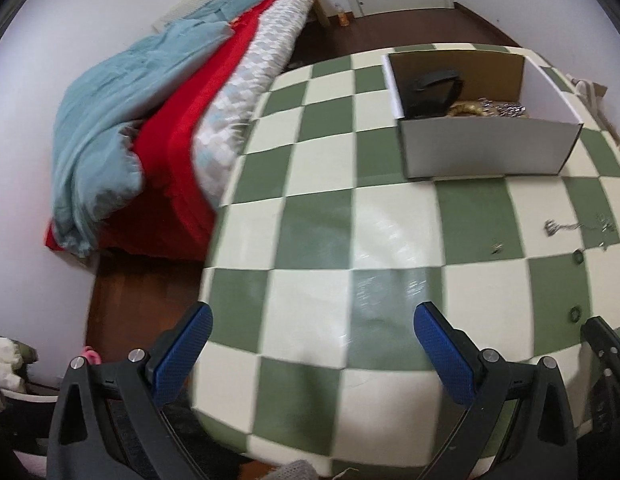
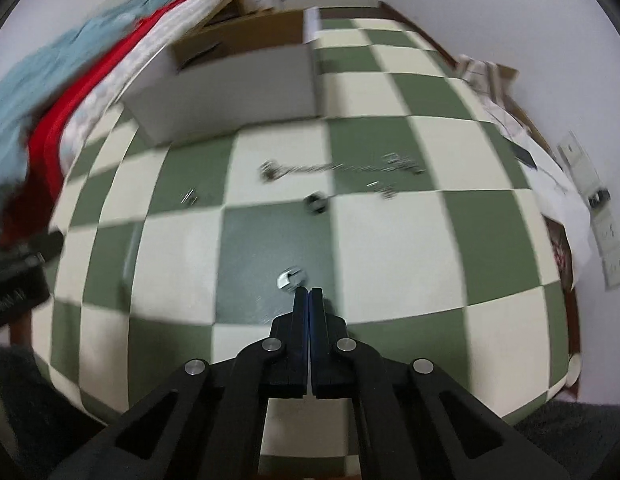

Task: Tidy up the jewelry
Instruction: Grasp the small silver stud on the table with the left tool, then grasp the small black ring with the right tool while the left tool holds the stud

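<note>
Only the right wrist view shows the right hand-held gripper [image 2: 308, 294] pinching a silver ring [image 2: 290, 278]; the left hand-held gripper [image 1: 313, 334] gapes empty.

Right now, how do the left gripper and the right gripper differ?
The left gripper has its fingers spread wide with nothing between them; the right gripper has its fingers pressed together. The left one hovers over bare checkered table; the right one's tips sit at a small silver ring, apparently pinching it. Both have black frames and blue pads.
</note>
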The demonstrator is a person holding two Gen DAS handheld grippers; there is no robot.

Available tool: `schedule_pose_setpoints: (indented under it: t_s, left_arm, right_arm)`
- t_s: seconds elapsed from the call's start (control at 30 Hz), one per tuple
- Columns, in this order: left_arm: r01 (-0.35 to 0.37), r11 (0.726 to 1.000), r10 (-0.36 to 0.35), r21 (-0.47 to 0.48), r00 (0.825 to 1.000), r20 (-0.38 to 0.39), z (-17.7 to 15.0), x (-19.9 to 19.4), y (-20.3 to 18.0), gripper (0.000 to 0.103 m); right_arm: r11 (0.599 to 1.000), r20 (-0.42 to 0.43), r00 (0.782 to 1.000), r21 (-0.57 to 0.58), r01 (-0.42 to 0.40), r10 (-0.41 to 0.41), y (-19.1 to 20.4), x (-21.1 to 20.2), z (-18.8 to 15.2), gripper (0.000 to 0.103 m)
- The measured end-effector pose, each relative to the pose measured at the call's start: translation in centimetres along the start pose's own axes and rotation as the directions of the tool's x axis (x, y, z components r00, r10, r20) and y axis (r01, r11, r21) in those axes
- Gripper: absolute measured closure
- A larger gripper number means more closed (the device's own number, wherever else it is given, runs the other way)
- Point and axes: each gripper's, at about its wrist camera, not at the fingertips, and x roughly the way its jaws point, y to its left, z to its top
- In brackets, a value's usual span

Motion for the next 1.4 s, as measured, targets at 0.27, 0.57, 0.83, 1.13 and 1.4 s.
schedule_pose_setpoints:
  t_s: [0.27,0.57,0.83,1.13,1.4]
  left_arm:
    - [0.196,0.98,-0.196,0.006,0.978,-0.068,2.7,2.3,-4.6,0.013]
    - [0.274,0.957,-0.266,0.095,0.96,-0.092,3.2,3.5,-9.3,0.072]
    - [0.293,0.951,-0.287,0.095,0.955,-0.077,2.9,2.9,-9.0,0.097]
    - [0.272,0.962,-0.27,0.034,0.962,-0.051,1.3,1.3,-3.6,0.097]
    - [0.231,0.973,-0.229,0.007,0.97,-0.079,-1.0,1.9,0.4,0.097]
  right_arm:
    - [0.981,0.003,0.999,0.192,-0.04,0.04,-6.2,-0.1,1.9,0.103]
    - [0.969,-0.012,0.999,0.246,-0.028,0.031,-8.0,0.3,1.7,0.103]
    - [0.969,0.001,1.0,0.246,-0.028,0.028,-8.0,-0.1,1.7,0.103]
    - [0.966,0.013,0.986,0.198,-0.167,0.168,-5.6,-0.6,1.8,0.084]
    - [0.994,-0.036,0.993,-0.004,-0.109,0.109,0.6,1.2,1.1,0.068]
